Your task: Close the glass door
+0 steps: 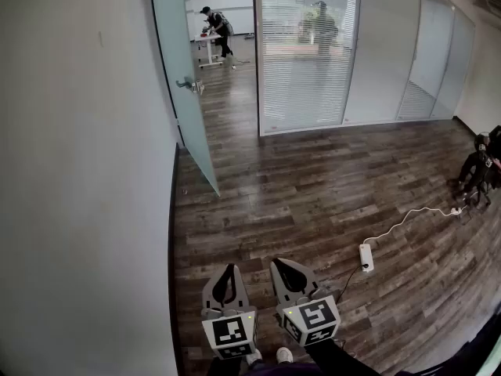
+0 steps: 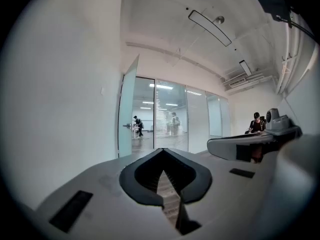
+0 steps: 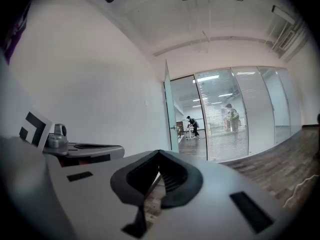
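The frosted glass door (image 1: 190,92) stands open, swung into the room from the white wall on the left, and its metal handle (image 1: 188,84) faces the room. It also appears far ahead as the door (image 2: 128,115) in the left gripper view and the door (image 3: 170,115) in the right gripper view. My left gripper (image 1: 228,270) and right gripper (image 1: 282,265) are side by side low in the head view, well short of the door. Both point level toward it. The left gripper (image 2: 161,153) and right gripper (image 3: 159,154) are shut with nothing between the fingers.
A white wall (image 1: 78,171) runs along the left. A glass partition with blinds (image 1: 309,53) stands beyond the doorway. A white power strip (image 1: 365,257) and its cable lie on the wood floor. A person (image 1: 477,167) sits at the right, another person (image 1: 218,26) is past the doorway.
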Demonstrator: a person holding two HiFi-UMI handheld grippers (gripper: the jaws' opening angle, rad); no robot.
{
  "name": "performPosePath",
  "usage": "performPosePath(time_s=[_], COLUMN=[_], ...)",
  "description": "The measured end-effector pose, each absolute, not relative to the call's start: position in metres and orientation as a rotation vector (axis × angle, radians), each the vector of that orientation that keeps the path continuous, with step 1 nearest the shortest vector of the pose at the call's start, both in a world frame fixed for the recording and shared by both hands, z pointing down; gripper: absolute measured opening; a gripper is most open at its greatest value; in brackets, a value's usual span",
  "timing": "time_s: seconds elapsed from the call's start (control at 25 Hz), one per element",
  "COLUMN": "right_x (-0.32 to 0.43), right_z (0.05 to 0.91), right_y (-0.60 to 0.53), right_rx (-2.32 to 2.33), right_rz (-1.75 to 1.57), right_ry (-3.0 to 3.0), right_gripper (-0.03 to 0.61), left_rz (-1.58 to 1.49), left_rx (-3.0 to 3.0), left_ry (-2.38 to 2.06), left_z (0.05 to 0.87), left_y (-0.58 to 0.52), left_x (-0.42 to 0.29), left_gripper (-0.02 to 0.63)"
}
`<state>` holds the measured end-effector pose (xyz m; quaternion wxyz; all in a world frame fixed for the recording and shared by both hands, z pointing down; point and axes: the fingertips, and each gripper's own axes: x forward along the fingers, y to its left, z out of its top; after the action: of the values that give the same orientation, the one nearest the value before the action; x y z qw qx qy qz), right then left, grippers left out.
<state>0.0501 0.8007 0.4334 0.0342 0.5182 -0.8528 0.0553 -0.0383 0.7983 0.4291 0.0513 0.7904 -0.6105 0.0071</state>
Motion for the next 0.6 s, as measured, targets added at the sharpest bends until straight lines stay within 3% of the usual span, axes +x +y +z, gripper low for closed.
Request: performPosePath(time_s=[0.6], right_x=[0.0472], right_z=[0.4322], right_y=[0.8018], right_rx=[1.592], right_rz=[0.161], right_ry=[-2.630], right_gripper=[-0.008], left_rz=[0.046], left_rx=[2.439], left_ry=[-1.866], left_z=[0.4335], left_y=[0.7992], left_x=[-0.0405], left_gripper=[0.000])
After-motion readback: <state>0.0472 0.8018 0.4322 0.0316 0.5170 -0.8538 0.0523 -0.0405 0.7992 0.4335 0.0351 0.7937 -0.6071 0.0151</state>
